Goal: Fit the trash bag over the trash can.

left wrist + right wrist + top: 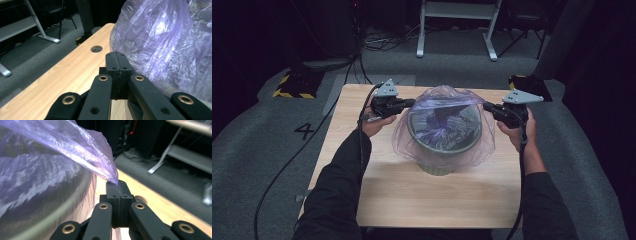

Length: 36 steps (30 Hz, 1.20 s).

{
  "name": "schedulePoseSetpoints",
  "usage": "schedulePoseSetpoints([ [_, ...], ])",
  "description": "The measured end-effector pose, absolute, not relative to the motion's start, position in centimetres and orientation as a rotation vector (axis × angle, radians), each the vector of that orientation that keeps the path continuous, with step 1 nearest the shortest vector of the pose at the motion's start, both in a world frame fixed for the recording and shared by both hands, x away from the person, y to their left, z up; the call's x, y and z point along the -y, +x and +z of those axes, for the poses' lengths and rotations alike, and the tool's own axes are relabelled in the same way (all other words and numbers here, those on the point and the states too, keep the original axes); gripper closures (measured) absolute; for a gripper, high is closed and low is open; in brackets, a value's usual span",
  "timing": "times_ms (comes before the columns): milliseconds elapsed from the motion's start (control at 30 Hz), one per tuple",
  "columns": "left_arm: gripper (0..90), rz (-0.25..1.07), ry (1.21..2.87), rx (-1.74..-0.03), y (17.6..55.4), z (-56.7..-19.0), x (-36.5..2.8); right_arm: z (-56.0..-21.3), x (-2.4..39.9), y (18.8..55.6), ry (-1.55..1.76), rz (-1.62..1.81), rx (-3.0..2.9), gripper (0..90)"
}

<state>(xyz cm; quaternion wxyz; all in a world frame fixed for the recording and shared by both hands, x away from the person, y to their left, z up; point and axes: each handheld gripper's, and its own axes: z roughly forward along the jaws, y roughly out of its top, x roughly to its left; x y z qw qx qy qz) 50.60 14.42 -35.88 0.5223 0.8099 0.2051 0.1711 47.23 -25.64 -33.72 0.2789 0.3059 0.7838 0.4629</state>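
The person's forearms reach in from the desk's [377, 200] near edge. Both the left tongs [411, 103] and the right tongs [486, 106] are clamped on the purple bin liner [444, 97], stretched over the green wastebasket [437, 167] mid-desk.

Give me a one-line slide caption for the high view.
Both grippers, left and right, pinch a purple plastic bag draped over a green bin.

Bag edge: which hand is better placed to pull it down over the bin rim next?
Right, probably: the right tongs visibly pinch the purple bag edge taut. The left tongs are shut, their hold unclear.
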Motion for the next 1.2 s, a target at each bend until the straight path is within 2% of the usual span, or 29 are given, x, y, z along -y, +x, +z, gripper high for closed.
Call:
schedulePoseSetpoints([
  [400,90.0,0.375,1.971,-0.551,51.5,-37.9,-14.0,-36.0,23.7,51.4,0.979,1.127,-2.245,90.0],
  [600,89.8,0.431,1.925,-0.554,50.9,-37.2,-15.1,-36.9,24.0,51.6,1.017,1.173,-2.24,90.0],
  [667,78.7,0.434,1.9,-0.532,50.4,-36.3,-15.8,-36.5,24.1,51.2,1.002,1.204,-2.216,90.0],
  [700,68.3,0.447,1.887,-0.54,50.1,-35.8,-16.1,-36.3,24.2,51.0,0.997,1.204,-2.201,90.0],
  [733,61.6,0.456,1.881,-0.539,49.8,-35.2,-16.3,-36.1,24.2,50.9,0.994,1.213,-2.189,90.0],
  [767,58.8,0.462,1.859,-0.527,49.5,-34.6,-16.5,-35.9,24.3,50.8,0.99,1.215,-2.184,90.0],
  [867,36.4,0.46,1.829,-0.521,48.8,-33.3,-16.5,-35.4,24.2,50.6,0.981,1.204,-2.176,90.0],
  [900,32.5,0.467,1.816,-0.505,48.3,-32.7,-16.2,-35.2,24.1,50.5,0.98,1.195,-2.169,90.0],
  [1033,24.3,0.471,1.832,-0.434,47.3,-31.7,-14.9,-34.3,23.7,50.2,0.956,1.186,-2.153,90.0],
  [1133,24.1,0.485,1.895,-0.391,47.1,-31.5,-13.4,-33.7,23.2,50.0,0.933,1.179,-2.156,90.0],
  [1200,28.1,0.502,1.941,-0.391,47.2,-31.6,-12.7,-33.4,22.9,49.8,0.922,1.179,-2.16,90.0],
])
